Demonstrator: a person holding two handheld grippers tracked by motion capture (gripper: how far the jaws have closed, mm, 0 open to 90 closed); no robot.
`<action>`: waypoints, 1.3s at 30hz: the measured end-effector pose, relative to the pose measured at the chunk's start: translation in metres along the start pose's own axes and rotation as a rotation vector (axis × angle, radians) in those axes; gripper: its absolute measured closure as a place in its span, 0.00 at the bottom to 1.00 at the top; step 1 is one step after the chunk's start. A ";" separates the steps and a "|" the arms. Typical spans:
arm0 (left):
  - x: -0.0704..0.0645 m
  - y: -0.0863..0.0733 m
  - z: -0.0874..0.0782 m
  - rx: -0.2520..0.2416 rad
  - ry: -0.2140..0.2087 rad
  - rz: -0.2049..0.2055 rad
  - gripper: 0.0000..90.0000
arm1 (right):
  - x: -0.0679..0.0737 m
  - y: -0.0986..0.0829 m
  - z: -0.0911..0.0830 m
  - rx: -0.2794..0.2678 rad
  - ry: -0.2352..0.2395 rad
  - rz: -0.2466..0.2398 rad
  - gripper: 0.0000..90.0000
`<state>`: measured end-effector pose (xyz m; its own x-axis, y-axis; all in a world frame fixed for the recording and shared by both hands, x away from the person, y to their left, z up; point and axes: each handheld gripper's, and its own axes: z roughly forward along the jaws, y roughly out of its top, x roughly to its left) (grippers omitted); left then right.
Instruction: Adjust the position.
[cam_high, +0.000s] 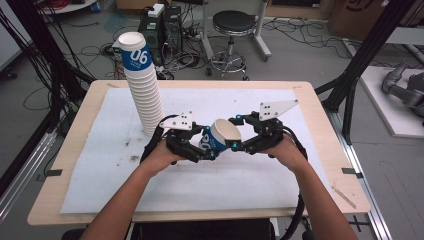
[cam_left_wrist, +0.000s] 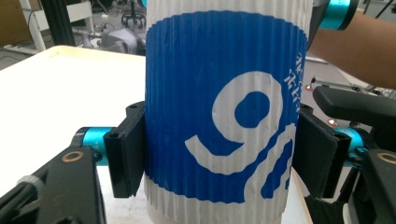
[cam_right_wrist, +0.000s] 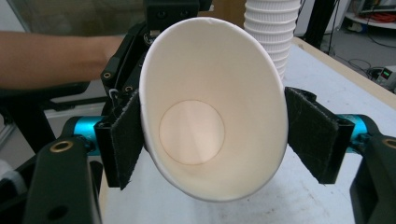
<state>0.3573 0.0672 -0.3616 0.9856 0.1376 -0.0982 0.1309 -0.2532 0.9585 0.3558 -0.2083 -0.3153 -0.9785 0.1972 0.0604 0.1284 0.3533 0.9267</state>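
A single paper cup with a ribbed blue-and-white sleeve and a plain white inside (cam_high: 220, 136) is held off the table, tipped on its side, just in front and to the right of the foot of the tall stack of matching ribbed paper cups (cam_high: 141, 85). Its open mouth faces the person's right and slightly up.

In the left gripper view the cup (cam_left_wrist: 224, 112) stands between the two black pads, its blue band printed with large white numerals. The left gripper (cam_high: 200, 148) has its jaws closed against the sleeve, one pad (cam_left_wrist: 125, 154) pressed to each side of the cup's lower body.

In the right gripper view the cup's white interior and round base (cam_right_wrist: 210, 112) face the camera. The right gripper (cam_high: 236, 134) has its jaws drawn in on the rim end, the left pad (cam_right_wrist: 122, 140) touching the wall and the other (cam_right_wrist: 314, 133) close against the opposite side; the mouth looks squeezed into an oval.

The stack of cups, seen again behind the held cup (cam_right_wrist: 273, 32), rises from the white paper sheet (cam_high: 110, 150) covering the light wooden table (cam_high: 70, 150), its top cup marked "06". Beyond the stack, on the floor, stand a black round stool (cam_high: 232, 30) and a black computer tower (cam_high: 152, 27) among loose cables.
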 end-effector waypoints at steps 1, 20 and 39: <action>0.000 0.000 0.001 0.015 0.007 0.003 0.30 | 0.000 0.001 0.000 0.011 0.002 -0.007 0.28; 0.001 -0.007 0.004 -0.098 0.007 -0.042 0.32 | 0.005 -0.001 0.013 -0.128 -0.060 0.040 0.18; -0.001 -0.008 0.006 -0.070 0.084 -0.025 0.29 | 0.004 -0.005 0.023 -0.146 -0.023 0.043 0.30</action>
<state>0.3556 0.0632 -0.3711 0.9692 0.2239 -0.1021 0.1444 -0.1813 0.9728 0.3553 -0.1881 -0.3283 -0.9684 0.2310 0.0943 0.1438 0.2079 0.9675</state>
